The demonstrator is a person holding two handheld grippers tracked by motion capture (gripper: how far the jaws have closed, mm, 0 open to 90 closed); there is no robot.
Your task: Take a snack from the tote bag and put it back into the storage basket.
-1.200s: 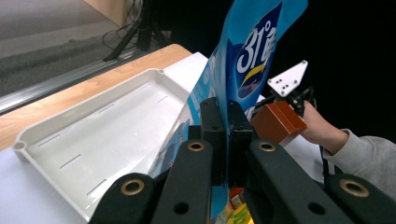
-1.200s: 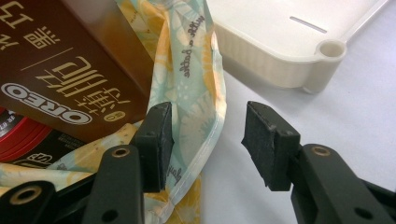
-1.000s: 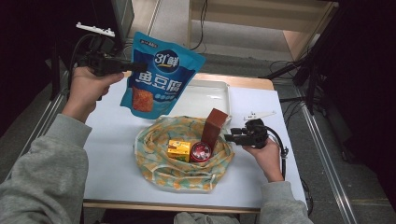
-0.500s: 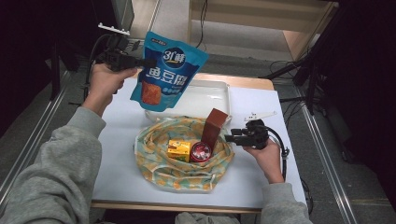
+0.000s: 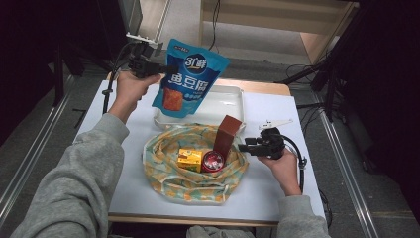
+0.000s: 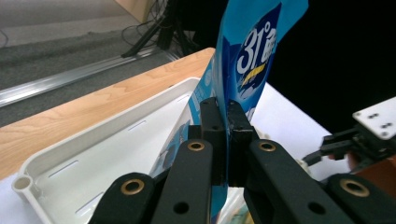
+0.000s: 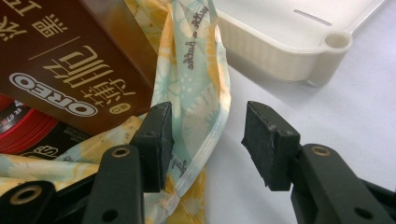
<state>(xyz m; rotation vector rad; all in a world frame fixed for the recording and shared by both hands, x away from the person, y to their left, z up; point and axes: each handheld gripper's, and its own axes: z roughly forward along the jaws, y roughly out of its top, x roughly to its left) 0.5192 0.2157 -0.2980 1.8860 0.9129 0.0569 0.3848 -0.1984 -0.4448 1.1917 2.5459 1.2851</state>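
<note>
A blue snack bag (image 5: 190, 79) hangs over the white tray (image 5: 233, 96) at the back of the table, and my left gripper (image 5: 163, 69) is shut on its left edge. The left gripper view has the jaws pressed together (image 6: 227, 116) on the bag (image 6: 252, 51) above the tray (image 6: 107, 154). A yellow patterned cloth bag (image 5: 193, 183) lies open mid-table with a brown Oreo box (image 5: 228, 134), a yellow box (image 5: 190, 159) and a red tin (image 5: 214, 161) inside. My right gripper (image 5: 245, 147) stands open at the cloth's right rim. Its jaws (image 7: 208, 130) straddle the cloth edge (image 7: 201, 93).
The white table (image 5: 277, 193) has bare room to the right of and in front of the cloth bag. A wooden strip (image 5: 257, 87) runs behind the tray. Dark stands and cables stand on the floor beyond the table.
My left gripper has carried the blue bag to the right and lower, from the table's left side to above the tray. The right gripper has stayed put.
</note>
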